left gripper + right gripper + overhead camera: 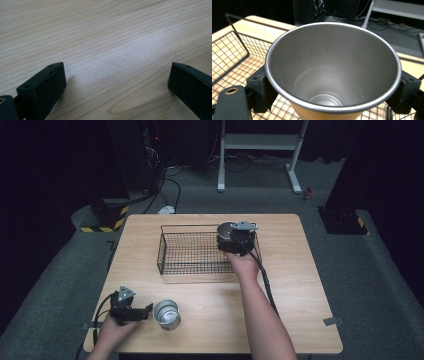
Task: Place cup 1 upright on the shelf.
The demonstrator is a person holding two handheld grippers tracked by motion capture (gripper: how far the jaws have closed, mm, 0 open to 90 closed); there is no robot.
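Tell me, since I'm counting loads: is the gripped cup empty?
Empty: the right gripper view looks into the steel cup down to its bare bottom.

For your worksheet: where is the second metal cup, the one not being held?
In the high view, the loose metal cup stands on the table's near left, just right of the left gripper.

No readable text, label, brand or number anywhere; the only sign is yellow-and-black hazard striping (106,227) on a dark base on the floor, far left of the table.
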